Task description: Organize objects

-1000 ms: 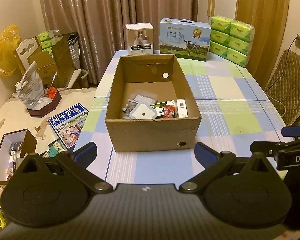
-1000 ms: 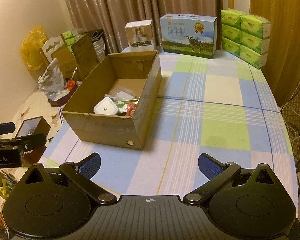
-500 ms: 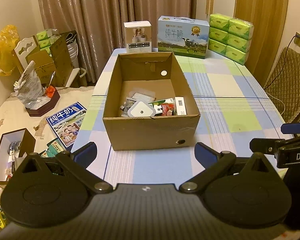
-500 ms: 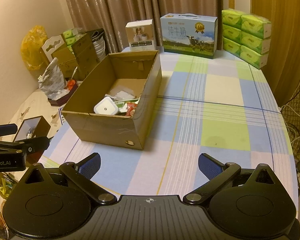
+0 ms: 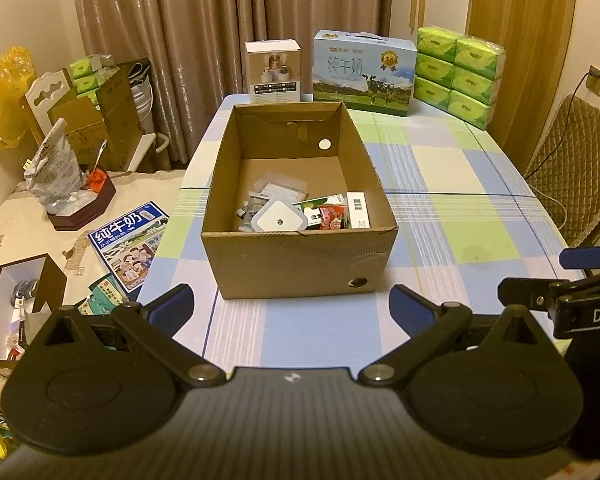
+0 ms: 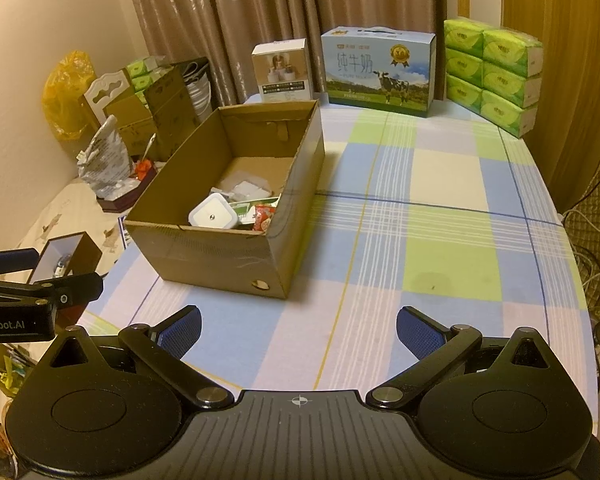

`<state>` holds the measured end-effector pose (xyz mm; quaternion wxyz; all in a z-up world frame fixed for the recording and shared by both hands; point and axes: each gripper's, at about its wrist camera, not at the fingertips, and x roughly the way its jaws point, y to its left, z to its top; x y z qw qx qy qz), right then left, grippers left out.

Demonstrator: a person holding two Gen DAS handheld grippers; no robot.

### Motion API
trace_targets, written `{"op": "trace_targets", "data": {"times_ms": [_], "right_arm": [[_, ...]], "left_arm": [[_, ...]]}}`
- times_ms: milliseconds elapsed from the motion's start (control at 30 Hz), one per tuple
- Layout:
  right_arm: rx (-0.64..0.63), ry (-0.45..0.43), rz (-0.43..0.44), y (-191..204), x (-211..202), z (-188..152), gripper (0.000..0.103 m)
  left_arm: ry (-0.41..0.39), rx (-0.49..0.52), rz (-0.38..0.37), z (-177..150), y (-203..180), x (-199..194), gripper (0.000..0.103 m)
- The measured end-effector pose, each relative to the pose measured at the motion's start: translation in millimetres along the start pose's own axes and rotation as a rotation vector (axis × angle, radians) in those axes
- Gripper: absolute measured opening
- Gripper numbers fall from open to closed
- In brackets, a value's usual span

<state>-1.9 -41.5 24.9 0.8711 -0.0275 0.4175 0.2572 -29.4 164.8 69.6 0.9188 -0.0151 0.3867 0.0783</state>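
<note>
We've got the cardboard box (image 5: 300, 216) open-topped on the checked tablecloth (image 5: 452, 216), w/ small items piled in its near end: a white square adapter (image 5: 278, 220), a red snack packet (image 5: 332, 216), a white barcode carton (image 5: 358, 210). Our left gripper (image 5: 291, 306) hangs just in front of the box, fingers spread wide, nothing btwn them. Our right gripper (image 6: 298, 330) sits to the box's right-front, fingers also wide, empty. Behind the box: milk carton case (image 5: 364, 72) & green tissue packs (image 5: 458, 72).
</note>
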Motion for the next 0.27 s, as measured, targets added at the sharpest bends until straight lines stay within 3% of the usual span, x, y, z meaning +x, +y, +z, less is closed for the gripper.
{"op": "trace_targets", "data": {"times_ms": [267], "right_arm": [[0.003,-0.001,0.004,0.5,-0.8,-1.1,0.101]], "left_arm": [[-0.012,-0.01,-0.021,0.0,2.1,-0.3,0.102]]}}
